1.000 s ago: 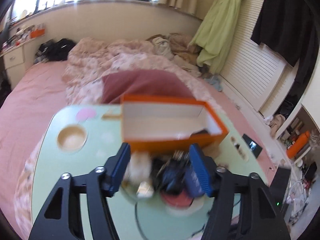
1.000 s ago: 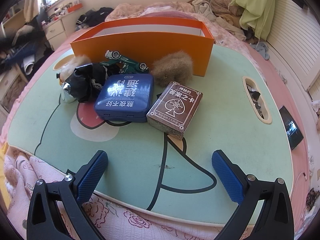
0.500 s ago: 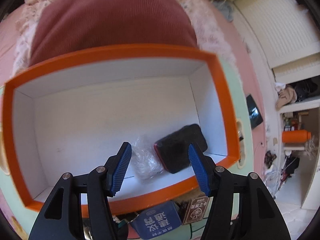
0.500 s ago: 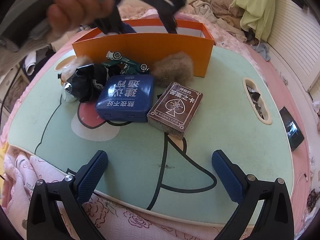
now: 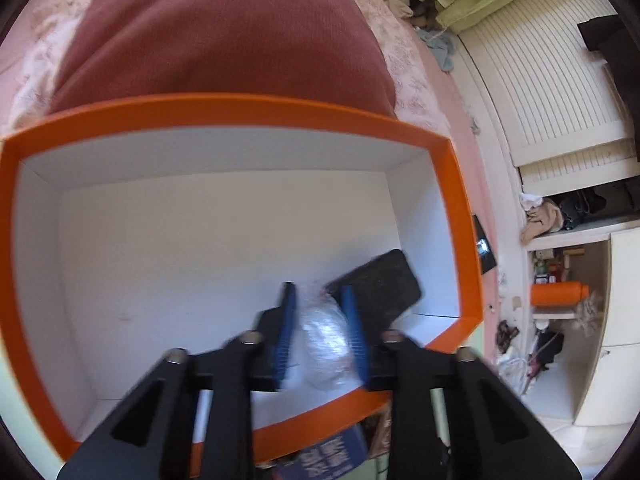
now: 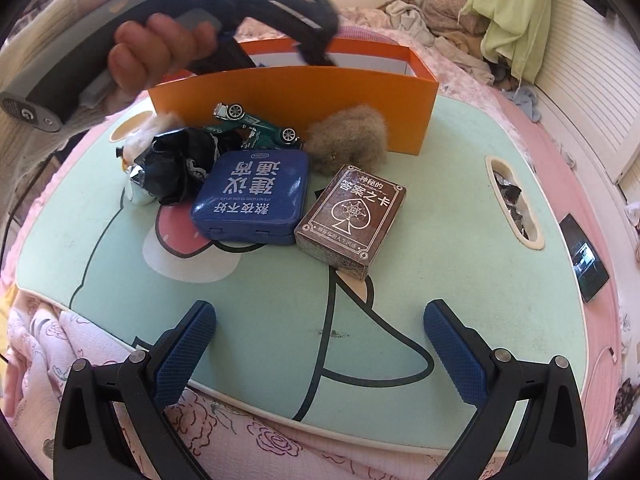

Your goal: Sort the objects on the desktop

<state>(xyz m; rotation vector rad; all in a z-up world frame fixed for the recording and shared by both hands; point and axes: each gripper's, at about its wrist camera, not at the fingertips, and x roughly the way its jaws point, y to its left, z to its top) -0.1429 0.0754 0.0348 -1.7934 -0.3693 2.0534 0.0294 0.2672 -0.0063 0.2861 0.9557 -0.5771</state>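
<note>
L gripper (image 5: 320, 320) is down inside the orange box (image 5: 452, 184), lower centre of its view, fingers pinched onto a clear plastic bag (image 5: 324, 324). A black pad (image 5: 380, 284) lies just right of it on the box floor, touching or nearly so. R gripper (image 6: 320, 344) hangs wide apart, holding nothing, low in its frame over the mat (image 6: 440, 200). 4+ items wait outside the box: blue tin (image 6: 252, 196), card box (image 6: 352, 216), toy car (image 6: 256, 124), fur ball (image 6: 348, 140). Tip, imo: bag's soft, so go low and let go gently, clear of the wall.
</note>
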